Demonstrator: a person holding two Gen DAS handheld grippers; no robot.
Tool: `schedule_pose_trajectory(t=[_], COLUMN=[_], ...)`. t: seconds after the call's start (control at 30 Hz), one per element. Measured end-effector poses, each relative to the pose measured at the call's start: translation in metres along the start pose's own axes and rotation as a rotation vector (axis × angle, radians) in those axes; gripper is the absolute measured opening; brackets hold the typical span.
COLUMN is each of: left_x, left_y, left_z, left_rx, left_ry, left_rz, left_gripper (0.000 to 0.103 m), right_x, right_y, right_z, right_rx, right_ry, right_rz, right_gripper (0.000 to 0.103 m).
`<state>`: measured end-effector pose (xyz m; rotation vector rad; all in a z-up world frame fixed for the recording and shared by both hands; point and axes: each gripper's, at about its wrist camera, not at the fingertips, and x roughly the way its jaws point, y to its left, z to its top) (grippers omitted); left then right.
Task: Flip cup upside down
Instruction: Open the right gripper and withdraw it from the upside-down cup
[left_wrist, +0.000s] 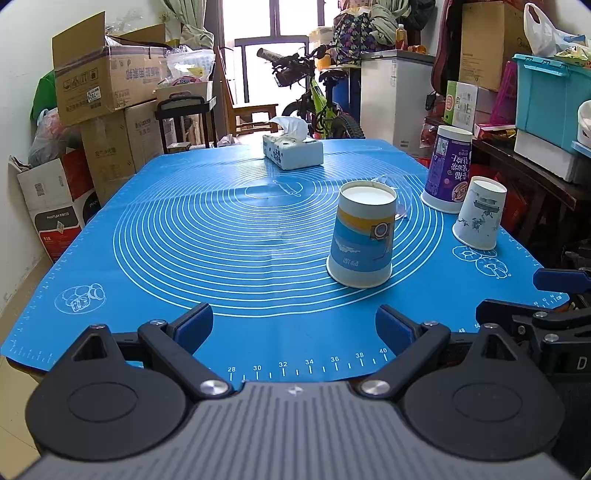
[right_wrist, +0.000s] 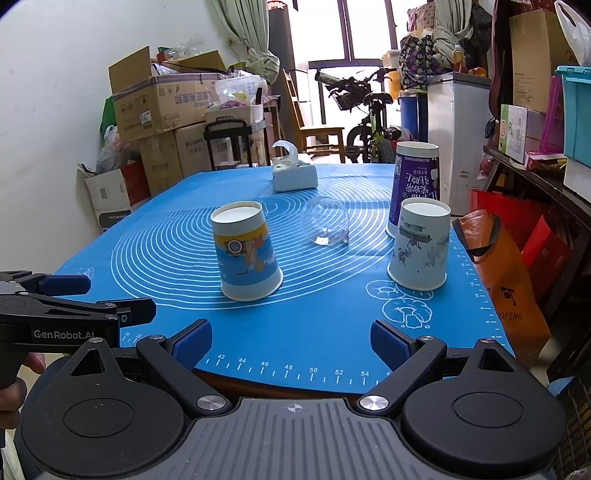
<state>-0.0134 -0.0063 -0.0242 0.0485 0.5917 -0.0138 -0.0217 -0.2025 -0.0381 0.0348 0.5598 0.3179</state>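
Three paper cups stand upside down on the blue mat (left_wrist: 221, 258): a blue-and-yellow cup (left_wrist: 362, 240) (right_wrist: 245, 251), a tall purple cup (left_wrist: 448, 168) (right_wrist: 415, 184) and a small white cup with grey drawings (left_wrist: 480, 214) (right_wrist: 421, 245). A clear plastic cup (right_wrist: 328, 221) lies on its side between them, half hidden behind the blue-and-yellow cup in the left wrist view (left_wrist: 400, 199). My left gripper (left_wrist: 293, 328) is open and empty at the mat's near edge. My right gripper (right_wrist: 291, 339) is open and empty beside it, also at the near edge.
A tissue box (left_wrist: 292, 149) (right_wrist: 294, 175) sits at the far end of the mat. Cardboard boxes (left_wrist: 107, 85) stack on the left. A shelf with bins (left_wrist: 550, 103) and an orange bag (right_wrist: 506, 280) stand on the right. A bicycle (left_wrist: 317, 99) is behind the table.
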Motion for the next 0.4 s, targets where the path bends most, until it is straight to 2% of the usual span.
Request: schedule_pose_trajectory(t=[0.4], left_x=[0.0023], left_y=[-0.0009], left_z=[0.0005], left_rx=[0.0], left_ry=[0.001], left_rz=[-0.003], left_gripper=[0.094], right_x=[0.0028], right_y=[0.0003], right_z=[0.0003], right_rx=[0.0], right_ry=[0.005], right_rz=[-0.002], right_gripper=[0.094])
